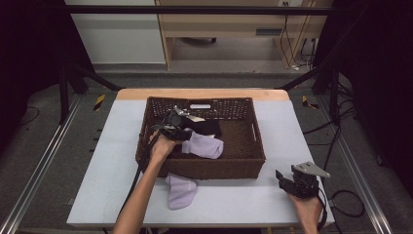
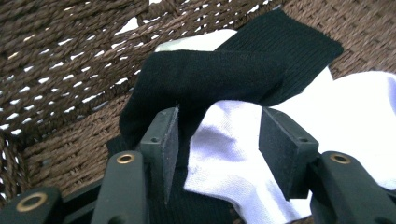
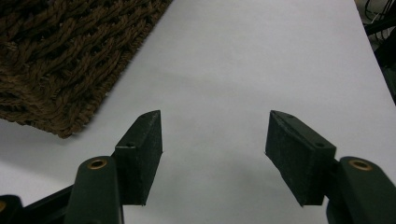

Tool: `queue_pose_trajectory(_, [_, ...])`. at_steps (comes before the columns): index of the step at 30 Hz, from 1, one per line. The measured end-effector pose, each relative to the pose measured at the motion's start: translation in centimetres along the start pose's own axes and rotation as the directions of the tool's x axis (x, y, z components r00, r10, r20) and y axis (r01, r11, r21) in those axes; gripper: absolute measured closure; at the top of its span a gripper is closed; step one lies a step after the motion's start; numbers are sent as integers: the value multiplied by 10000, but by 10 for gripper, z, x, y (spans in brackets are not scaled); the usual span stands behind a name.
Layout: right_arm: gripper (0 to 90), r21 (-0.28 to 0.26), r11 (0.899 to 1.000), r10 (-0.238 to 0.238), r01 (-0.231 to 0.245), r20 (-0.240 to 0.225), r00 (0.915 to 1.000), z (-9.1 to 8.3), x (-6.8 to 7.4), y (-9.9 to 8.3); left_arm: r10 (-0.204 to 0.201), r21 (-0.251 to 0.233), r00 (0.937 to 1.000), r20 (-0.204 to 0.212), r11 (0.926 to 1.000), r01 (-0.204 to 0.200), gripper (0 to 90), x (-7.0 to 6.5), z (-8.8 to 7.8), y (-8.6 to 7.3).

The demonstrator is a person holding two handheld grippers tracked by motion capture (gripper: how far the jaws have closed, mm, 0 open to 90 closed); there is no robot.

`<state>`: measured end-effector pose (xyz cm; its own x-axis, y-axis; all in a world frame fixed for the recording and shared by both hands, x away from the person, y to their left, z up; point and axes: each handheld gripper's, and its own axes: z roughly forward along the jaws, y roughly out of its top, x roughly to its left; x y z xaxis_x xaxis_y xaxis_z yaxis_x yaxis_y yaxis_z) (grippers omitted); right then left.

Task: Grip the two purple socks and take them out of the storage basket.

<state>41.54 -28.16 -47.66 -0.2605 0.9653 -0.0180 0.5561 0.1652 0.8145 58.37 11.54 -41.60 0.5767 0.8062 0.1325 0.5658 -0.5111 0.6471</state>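
Woven brown basket (image 1: 253, 146) is hosting the left gripper (image 2: 217, 140), jaws apart over a lavender sock (image 2: 233, 154) by its left wall, risking snagging the overlapping black sock (image 2: 219, 79), while the right gripper (image 3: 212, 154) is idling spread at the table's (image 1: 243, 200) near-right corner.

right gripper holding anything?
No: in the right gripper view the right gripper has its jaws spread over bare white table, nothing between them.

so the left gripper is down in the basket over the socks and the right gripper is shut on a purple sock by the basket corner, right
Not quite. The right gripper is open and holds nothing, as the right gripper view shows. The purple sock lies loose in front of the basket. The left gripper is indeed in the basket over the socks.
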Motion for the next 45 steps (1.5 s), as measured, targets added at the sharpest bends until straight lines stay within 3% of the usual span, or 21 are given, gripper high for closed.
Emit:
queue_pose_trajectory(4, [364,24,10000,20,-20,-3,10000,0,0,0,222,64,9994,-277,9997,-220,467,0,2,5])
queue_pose_trajectory(11, [364,19,10000,24,-24,-16,10000,0,-1,-1,91,278,9999,90,9996,-94,467,2,11,8])
queue_pose_trajectory(15, [367,6,10000,50,-50,1,10000,0,-3,-1,73,564,10000,63,9984,-76,481,2,15,6])
queue_pose_trajectory(18, [367,-16,10000,47,-47,-33,10000,0,-2,-1,117,718,9998,180,9973,-130,526,1,16,6])
queue_pose_trajectory(20, [368,-10,10000,80,-80,-52,10000,-1,-2,-1,-368,1214,9989,275,9921,332,609,2,18,7])
queue_pose_trajectory(22, [368,-19,10000,91,-91,-47,9999,-1,-2,-1,-583,1504,9978,303,9872,531,655,3,18,8])
queue_pose_trajectory(29, [372,-17,10000,77,-77,-53,10000,-1,-2,-1,-1018,1854,9921,736,9788,867,834,5,17,8])
queue_pose_trajectory(34, [373,-16,10000,68,-68,-42,10000,-2,-2,-1,-994,1707,9935,556,9813,886,849,5,14,9])
queue_pose_trajectory(40, [376,-41,10000,55,-55,-52,10000,-2,-2,-1,-995,1133,9946,306,9890,954,848,7,9,10])
queue_pose_trajectory(45, [376,-47,10000,21,-21,-34,10000,-2,-2,-1,-1252,530,9908,513,9911,1225,857,8,-3,9])
